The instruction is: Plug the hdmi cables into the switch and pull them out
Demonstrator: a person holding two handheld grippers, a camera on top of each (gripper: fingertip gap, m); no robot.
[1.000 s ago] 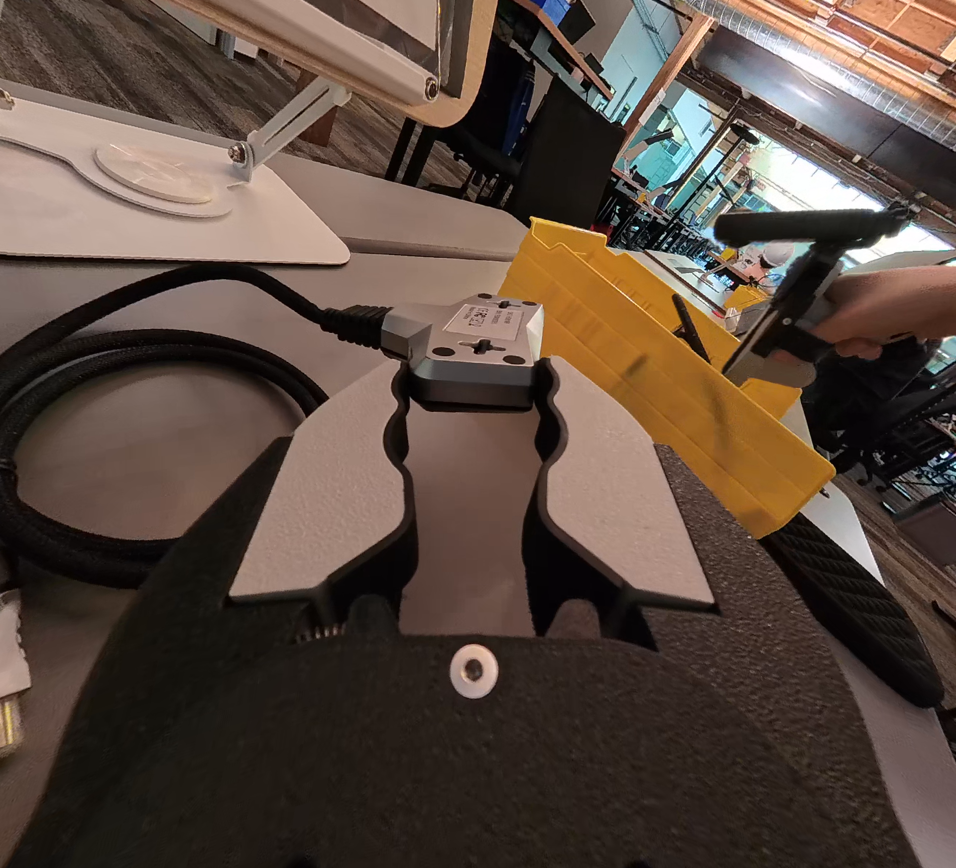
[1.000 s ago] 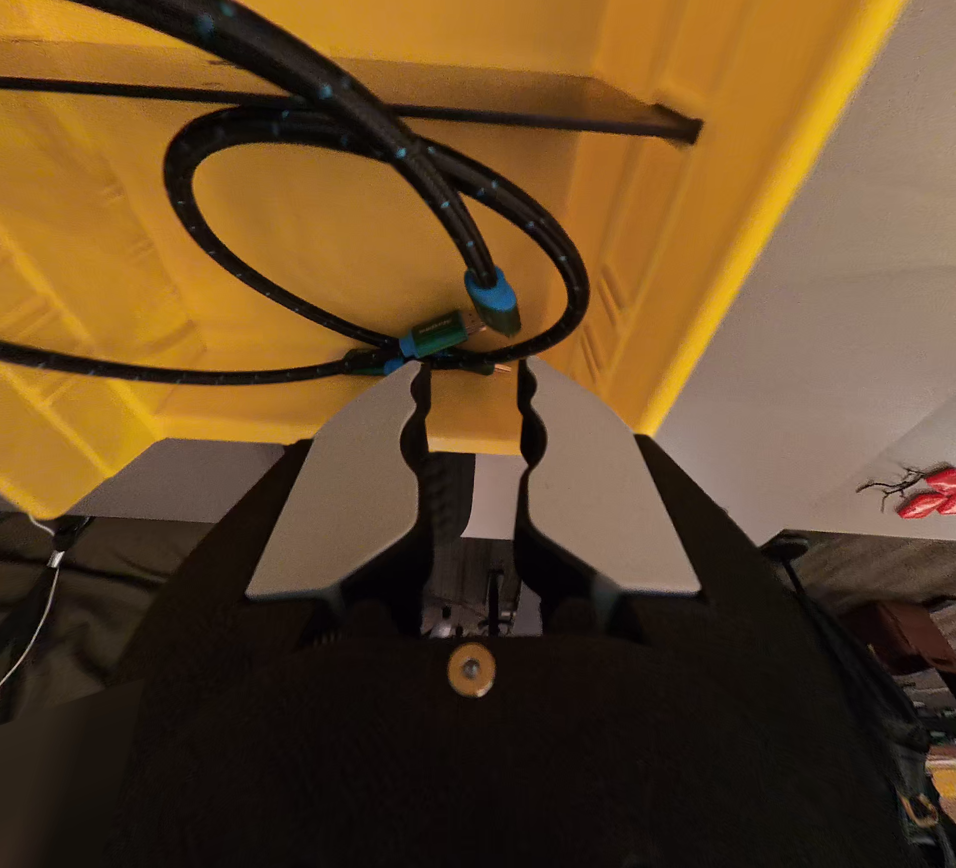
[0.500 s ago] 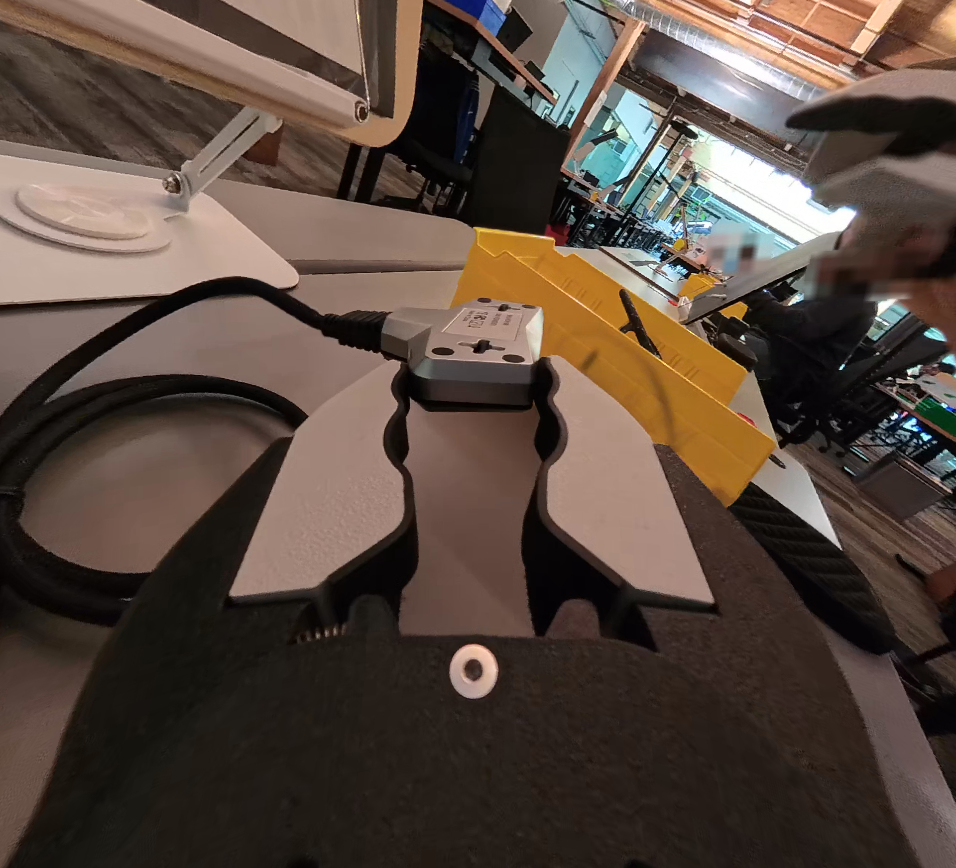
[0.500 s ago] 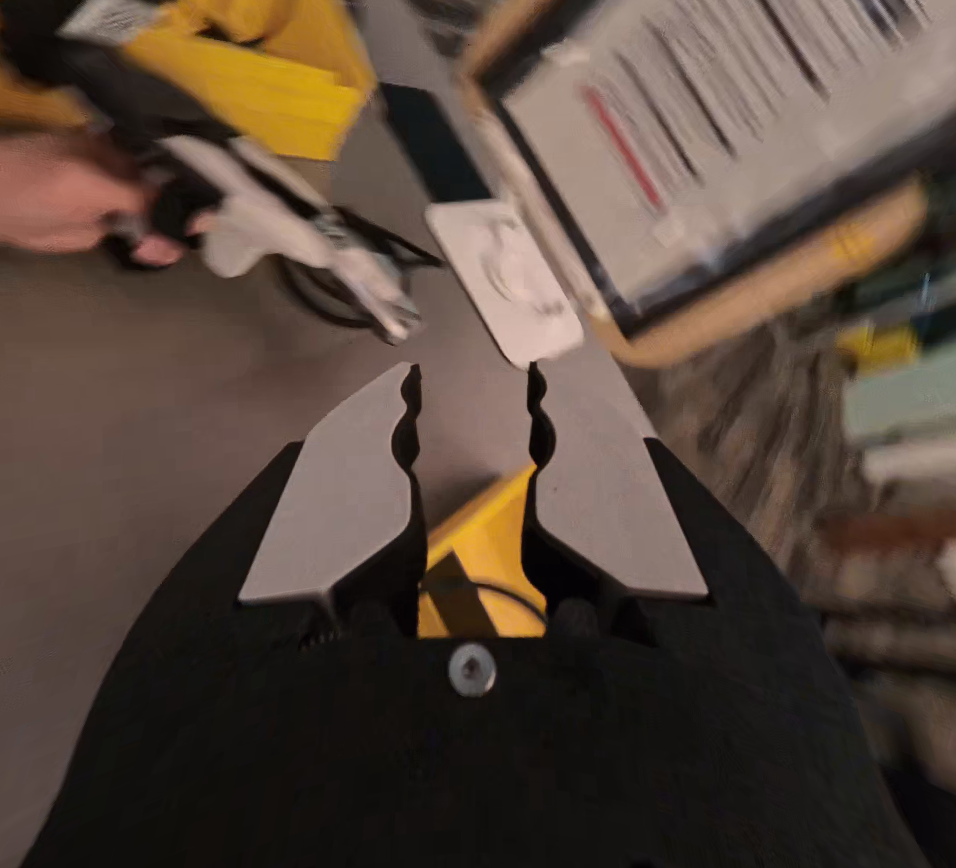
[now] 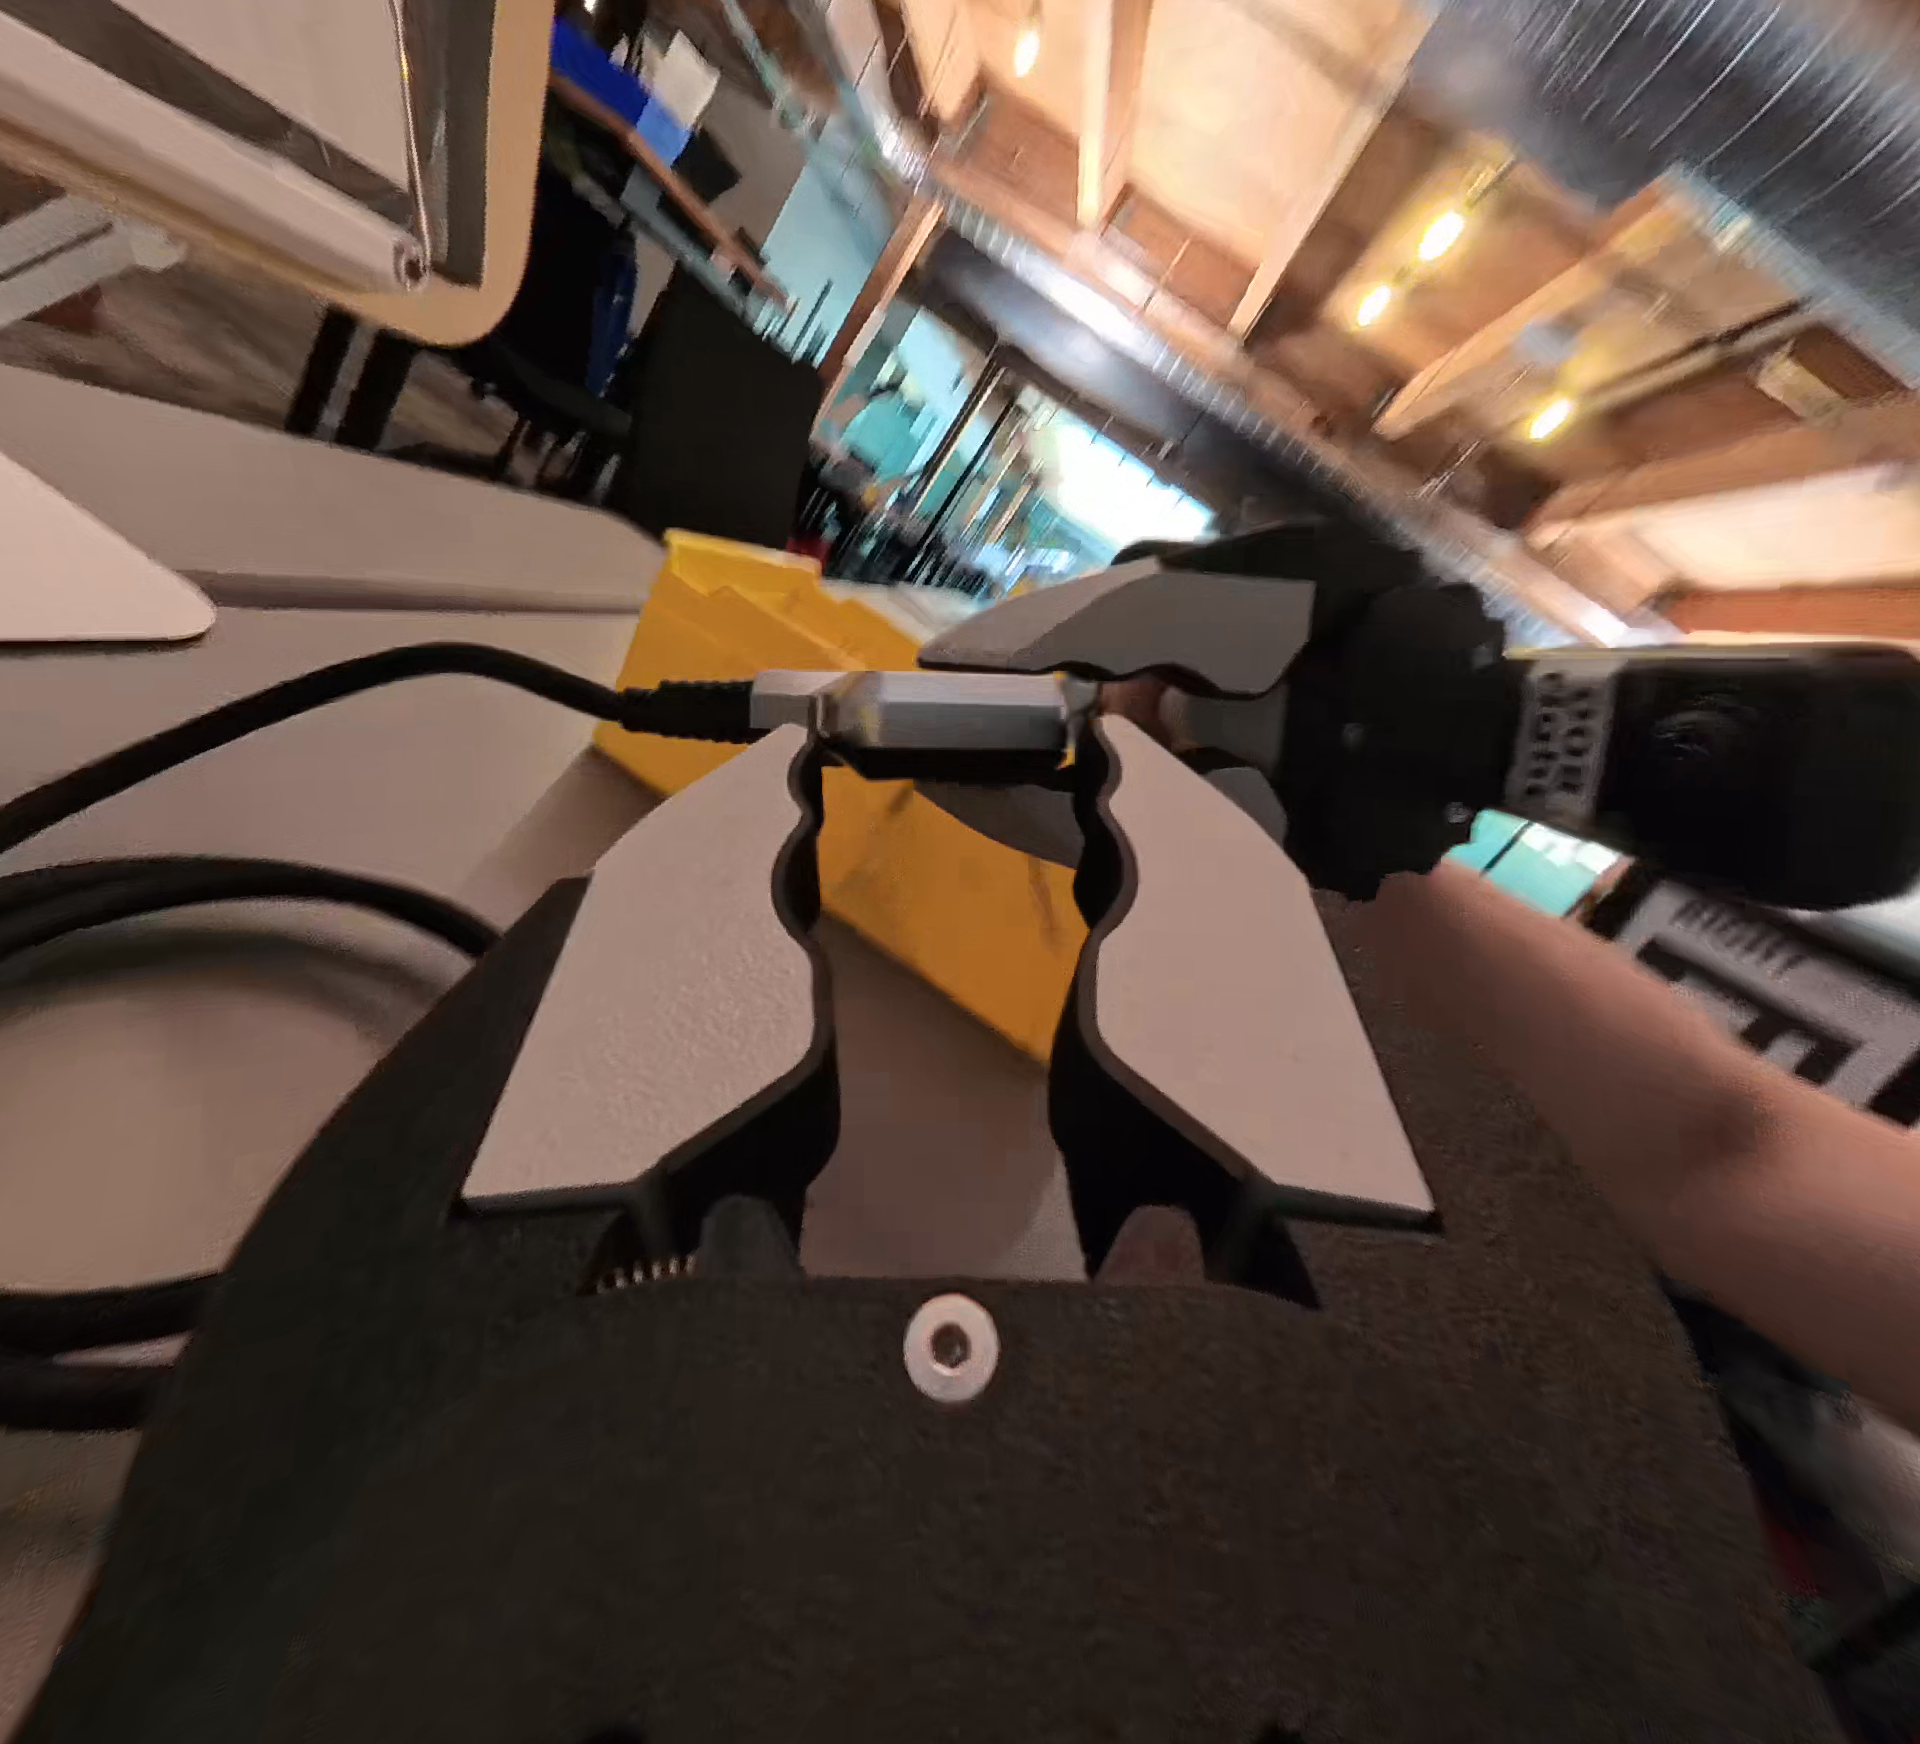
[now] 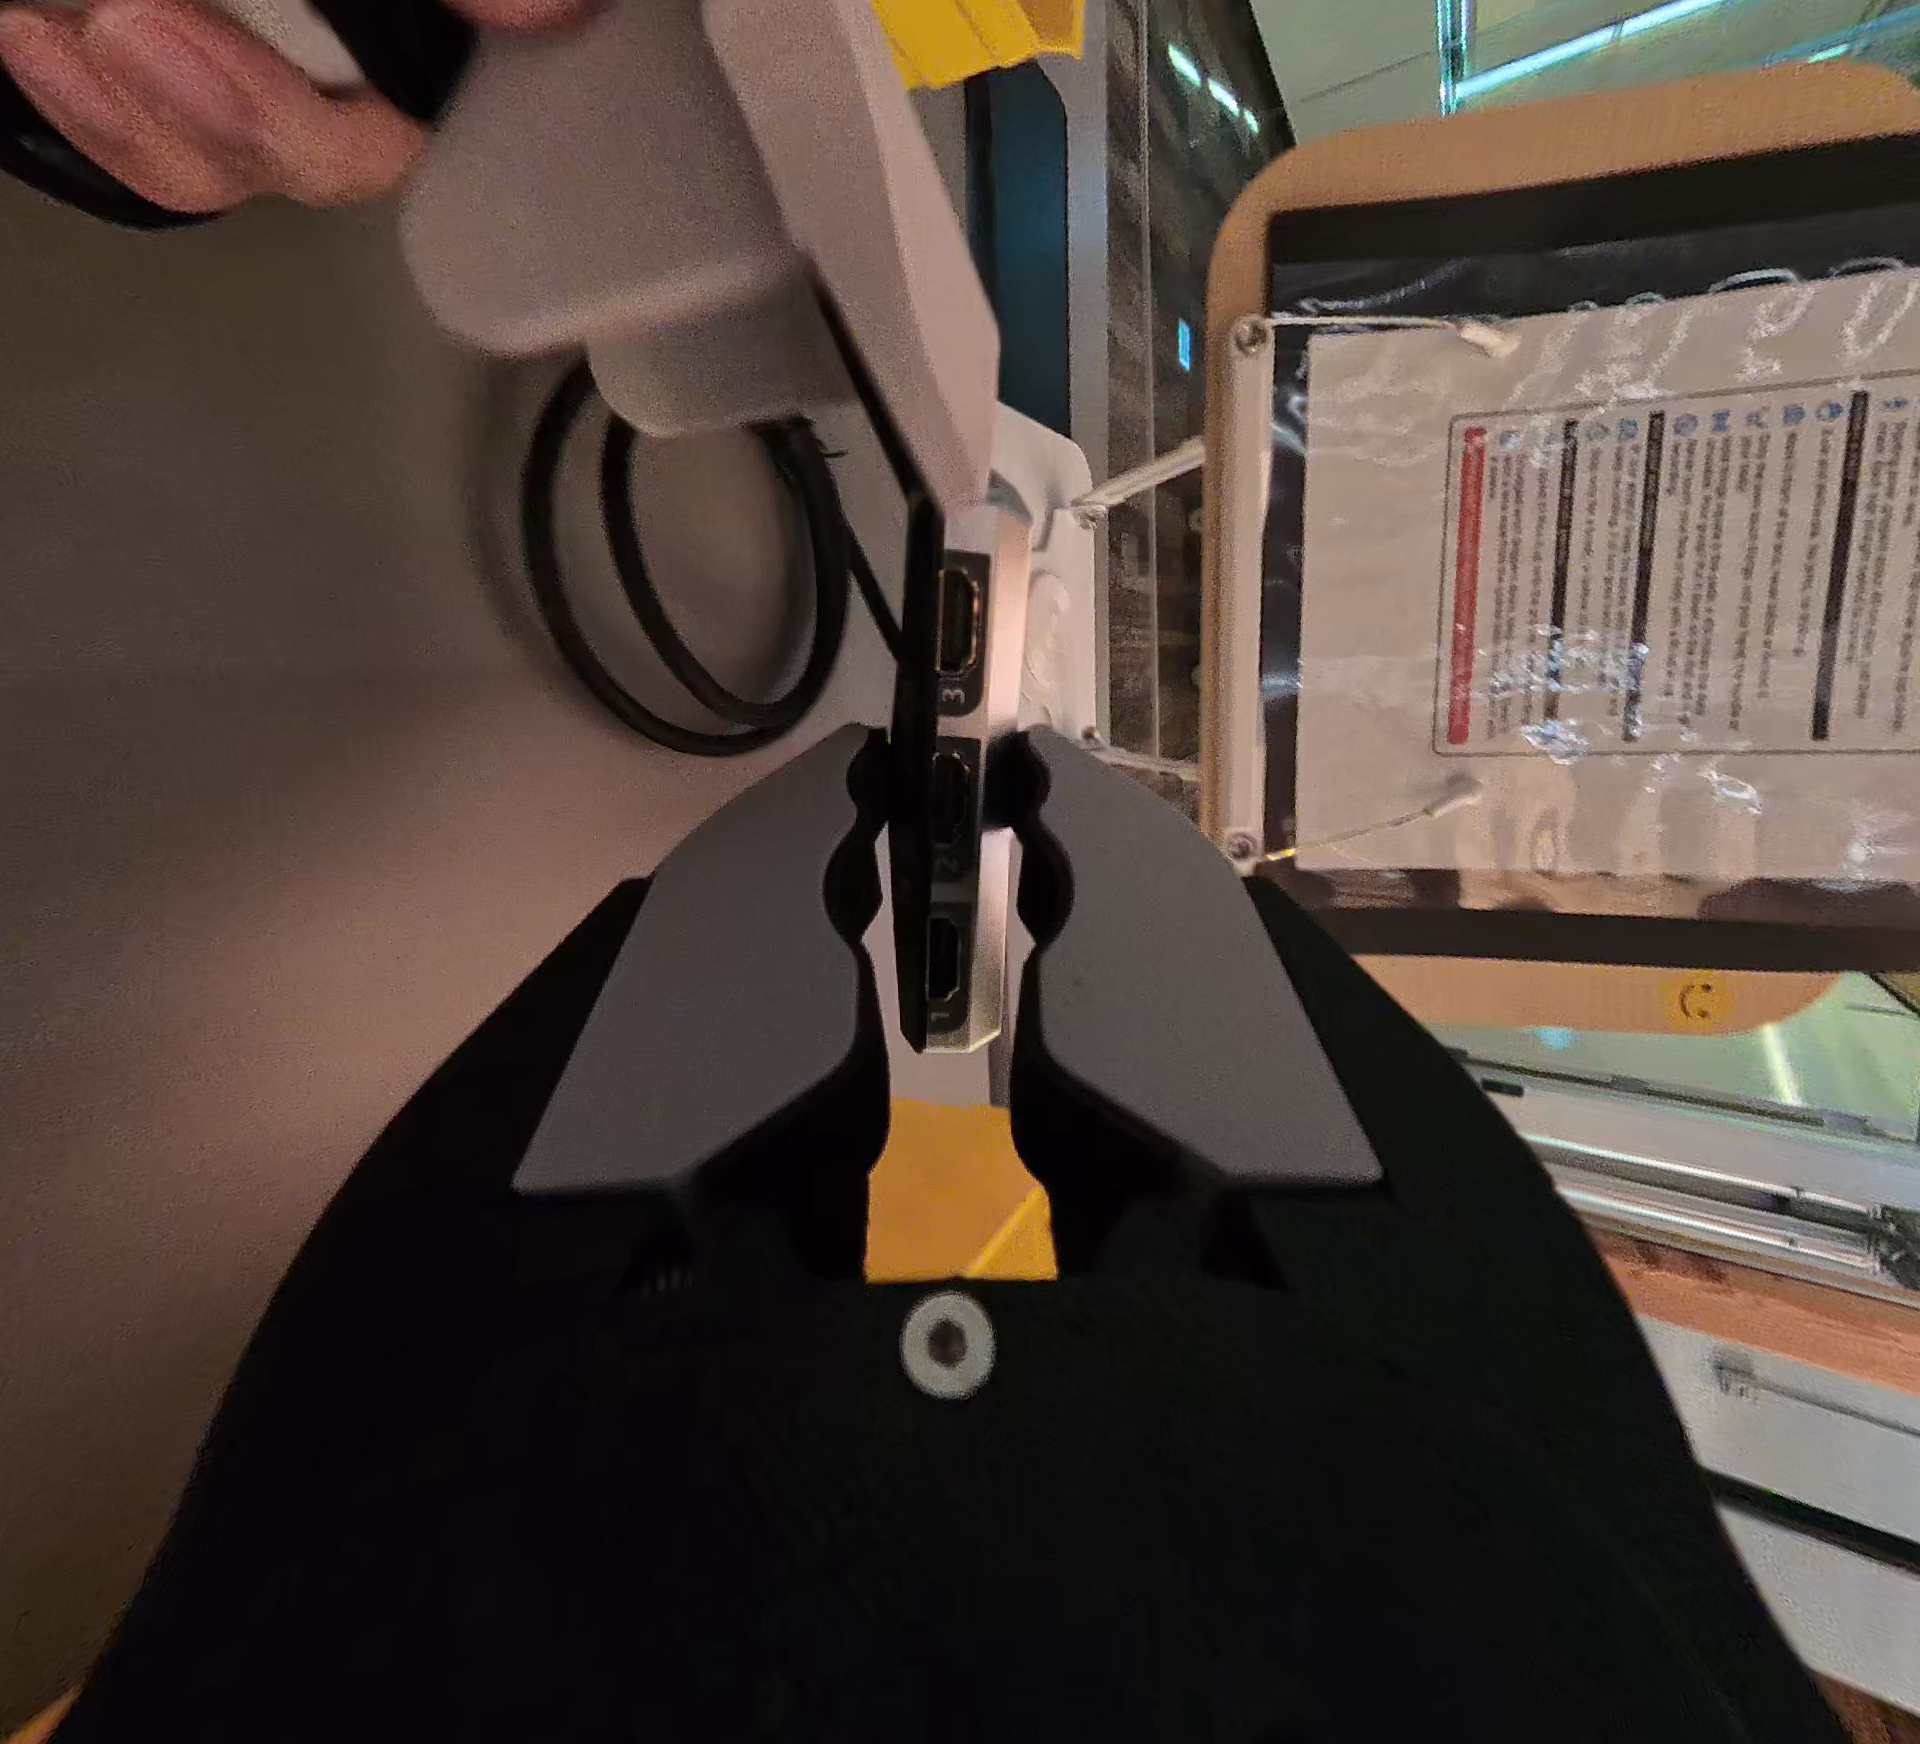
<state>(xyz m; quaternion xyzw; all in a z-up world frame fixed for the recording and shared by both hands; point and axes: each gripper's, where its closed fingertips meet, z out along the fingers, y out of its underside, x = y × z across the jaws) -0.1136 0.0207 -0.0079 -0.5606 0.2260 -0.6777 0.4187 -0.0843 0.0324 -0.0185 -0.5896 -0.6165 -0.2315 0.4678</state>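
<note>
The switch (image 5: 940, 726) is a small, stiff metal slab, light I judge, slick on its faces, lifted off the tabletop (image 5: 260, 759). My left tongs (image 5: 945, 749) clamp its end edges; my right tongs (image 6: 940, 759), turned sideways, straddle its port edge, seemingly not yet closed on it, all three ports empty.

My right gripper (image 6: 943, 738) straddles the switch (image 6: 961, 821), my fingers (image 6: 1164, 988) on either side of its port edge. Beyond my fingertips, the left gripper (image 6: 665, 240) grips its far end.
</note>
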